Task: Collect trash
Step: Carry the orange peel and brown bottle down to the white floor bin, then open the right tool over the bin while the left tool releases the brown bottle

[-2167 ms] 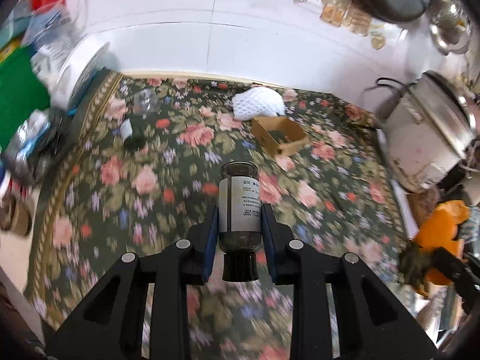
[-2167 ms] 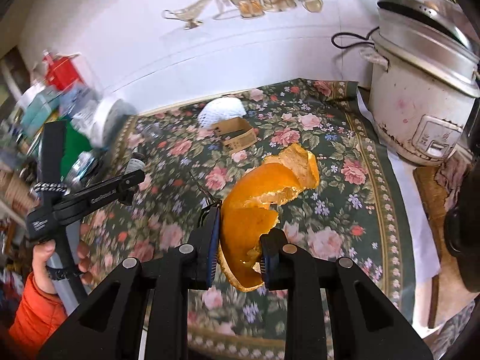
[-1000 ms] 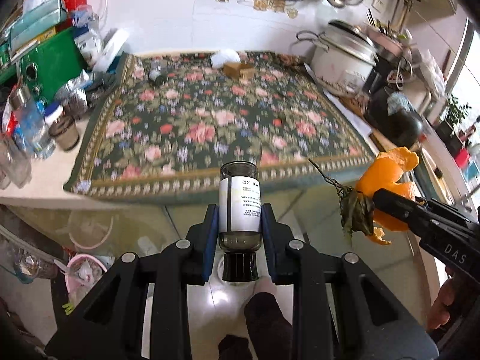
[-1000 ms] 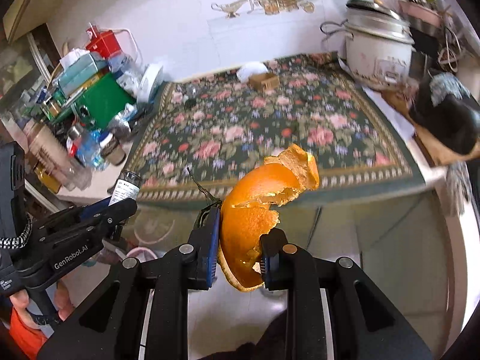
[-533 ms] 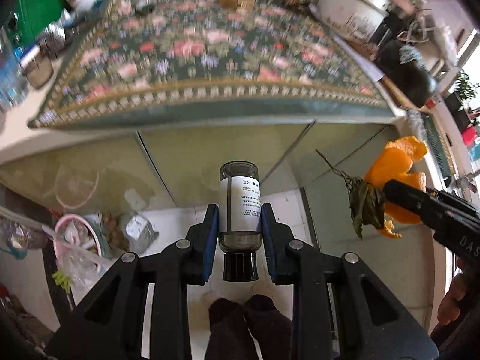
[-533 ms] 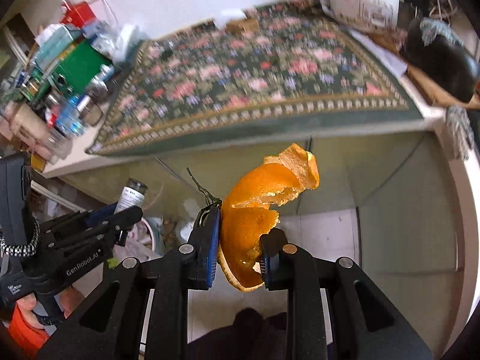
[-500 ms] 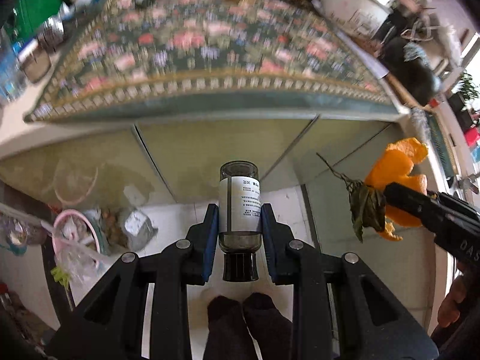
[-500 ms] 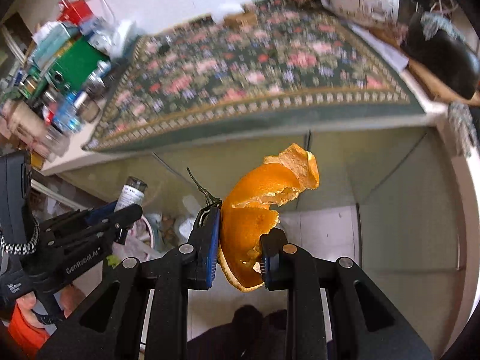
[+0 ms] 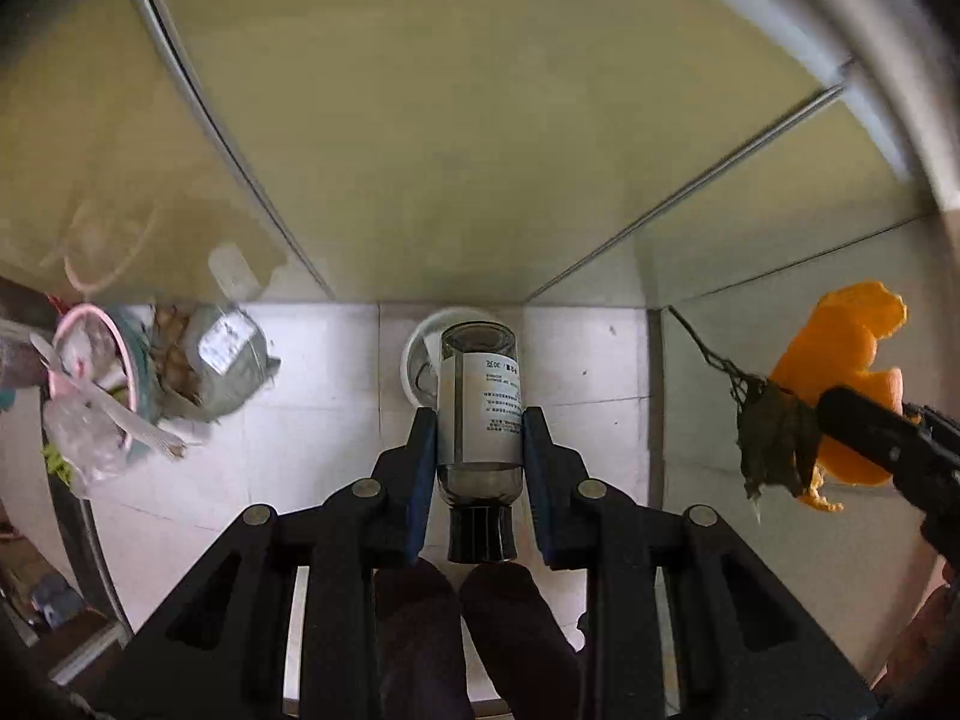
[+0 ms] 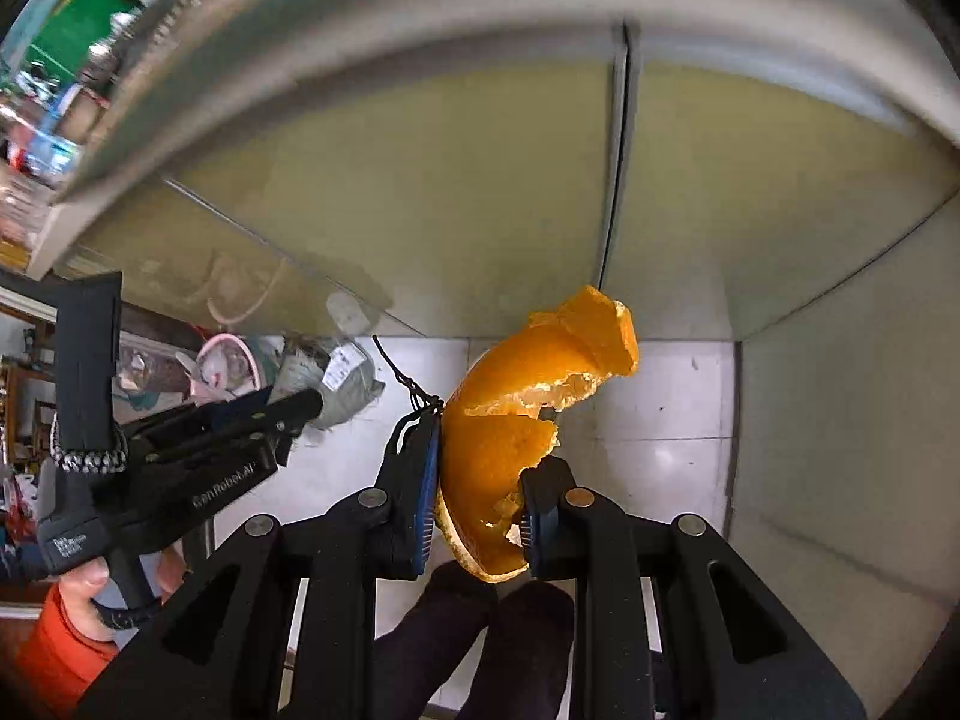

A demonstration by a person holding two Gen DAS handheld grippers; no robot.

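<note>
L gripper [image 9: 479,444]: fingers clamped on a small glass bottle [image 9: 479,408], white label, dark cap at the near end, base pointing far and down toward the floor [image 9: 288,450]. Bottle sits between both pads, clear of the floor. White round object on the tiles directly behind the bottle; can't tell what it is.

R gripper [image 10: 480,480]: fingers closed on a large piece of orange peel [image 10: 510,420], which curls up and to the far side past the fingertips. A thin dark stem w/ a dried leaf [image 9: 774,444] hangs off the peel at the L finger. In the L wrist view the peel shows at far right, held off the floor.

Both grippers point steeply down at white floor tiles in front of pale green cabinet doors [image 9: 420,120]. Counter edge [image 10: 360,30] overhead, blurred. Person's dark-socked feet [image 10: 480,630] at near edge, between the fingers' bases.

Far left on the floor: pink bin [image 9: 96,360] w/ plastic liner, stuffed grey bag [image 9: 228,354] just beside it. Hand [image 10: 90,594] w/ orange sleeve grips the L handle.
</note>
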